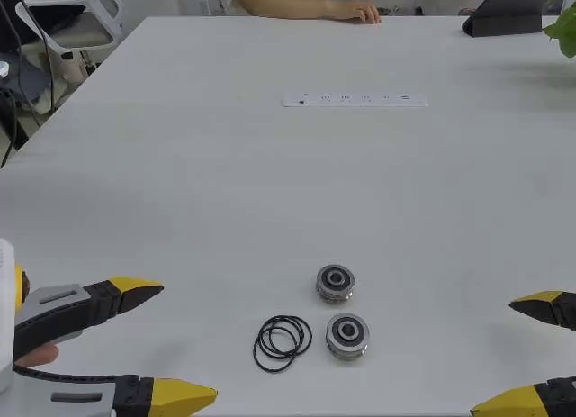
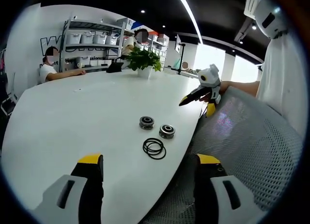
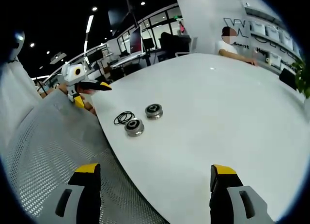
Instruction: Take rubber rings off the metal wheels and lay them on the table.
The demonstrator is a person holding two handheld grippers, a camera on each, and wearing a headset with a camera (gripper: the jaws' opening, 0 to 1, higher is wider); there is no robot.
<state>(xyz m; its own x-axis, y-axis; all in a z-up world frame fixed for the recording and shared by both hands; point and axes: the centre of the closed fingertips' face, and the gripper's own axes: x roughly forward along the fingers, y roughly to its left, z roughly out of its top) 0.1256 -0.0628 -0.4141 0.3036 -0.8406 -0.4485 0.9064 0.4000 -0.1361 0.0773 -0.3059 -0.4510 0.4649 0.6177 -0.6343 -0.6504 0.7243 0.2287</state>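
While the rings [image 1: 283, 342] lie in a loose pile on the worktop [image 1: 270, 183], the head view shows two wheels [image 1: 336, 284] [image 1: 346, 335] just right of them. The left gripper [image 1: 184, 343] and right gripper [image 1: 493, 354] flank the rings, fingers spread and empty. In the left gripper view, both wheels stand just beyond the rings. In the right gripper view, they sit just right of the rings.

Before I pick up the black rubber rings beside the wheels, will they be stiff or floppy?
The rubber rings look thin and lie in loose overlapping loops, so probably floppy and light. Being separate loops, some may slip out of a grip. Lying flat on the table, they seem unlikely to roll.
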